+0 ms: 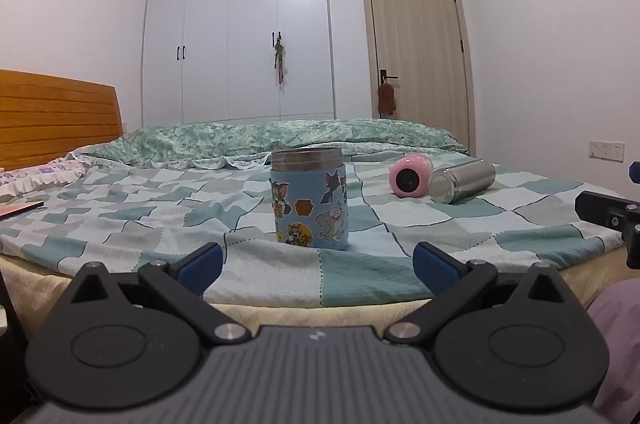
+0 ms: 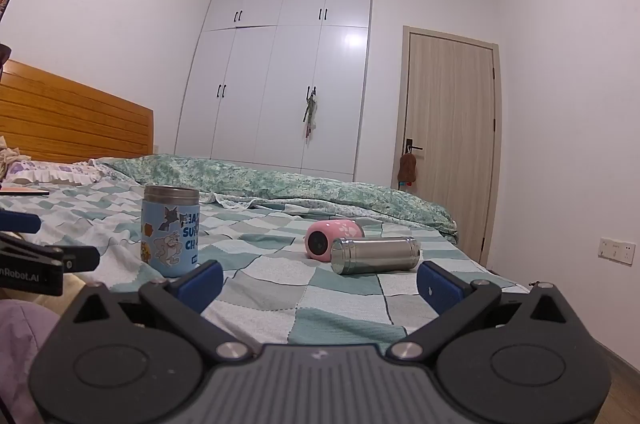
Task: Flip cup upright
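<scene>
On the left of the bed (image 1: 120, 208) stands the blue cartoon cup (image 1: 309, 198). It is up on its bottom, with its metal rim on top. It looks done, or it needs no help.

The left gripper (image 1: 316, 260) waits at the near edge of the bed, right in front of that blue cup. Its two blue fingers (image 1: 200, 262) are spread wide and hold nothing.

Further right lies the pink cup (image 2: 334, 238). It is on its side, and its round dark end faces the cameras. Just beside it, maybe touching, lies the silver cup (image 2: 374, 255), also on its side.

The right gripper (image 2: 320, 282) points at these two. Its fingers are spread wide too, with nothing between them.

The step in hand seems to be to stand one of the lying cups up. The silver cup is nearer, so it is likely first. A good way is to come in low and slow, put one finger on each long side, squeeze at the middle, lift a little, then tip it. The bed is soft, so the cup may wobble or roll. The pink cup is close and could get bumped.
</scene>
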The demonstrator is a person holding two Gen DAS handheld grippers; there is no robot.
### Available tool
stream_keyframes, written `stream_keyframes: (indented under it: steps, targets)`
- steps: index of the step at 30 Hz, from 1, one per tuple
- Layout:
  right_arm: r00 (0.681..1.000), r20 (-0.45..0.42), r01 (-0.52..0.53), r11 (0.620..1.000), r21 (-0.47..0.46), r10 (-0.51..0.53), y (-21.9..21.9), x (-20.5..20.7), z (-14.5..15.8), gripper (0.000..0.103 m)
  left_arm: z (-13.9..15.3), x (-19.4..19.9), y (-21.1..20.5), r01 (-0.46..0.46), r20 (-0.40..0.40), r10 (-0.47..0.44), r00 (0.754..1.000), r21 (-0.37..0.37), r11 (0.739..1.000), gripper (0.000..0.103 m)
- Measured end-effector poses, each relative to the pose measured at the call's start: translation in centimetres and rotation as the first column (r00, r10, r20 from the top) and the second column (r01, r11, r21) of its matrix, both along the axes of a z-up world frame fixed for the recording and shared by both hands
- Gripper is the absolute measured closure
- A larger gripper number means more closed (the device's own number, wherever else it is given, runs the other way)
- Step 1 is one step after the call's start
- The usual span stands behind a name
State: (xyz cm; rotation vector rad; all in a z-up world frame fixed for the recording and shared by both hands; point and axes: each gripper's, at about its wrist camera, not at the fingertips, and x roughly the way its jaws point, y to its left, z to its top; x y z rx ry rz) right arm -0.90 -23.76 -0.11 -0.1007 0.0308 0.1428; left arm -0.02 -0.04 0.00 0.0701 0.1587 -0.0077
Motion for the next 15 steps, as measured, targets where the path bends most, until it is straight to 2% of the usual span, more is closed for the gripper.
stream_keyframes:
  steps: [15]
  targets:
    - [1.000, -0.003, 0.000, 1.000, -0.001, 0.000, 0.01, -0.01, 0.02, 0.000, 0.08, 0.00, -0.17, 0.000, 0.005, 0.000, 1.000, -0.002, 1.000, 0.000]
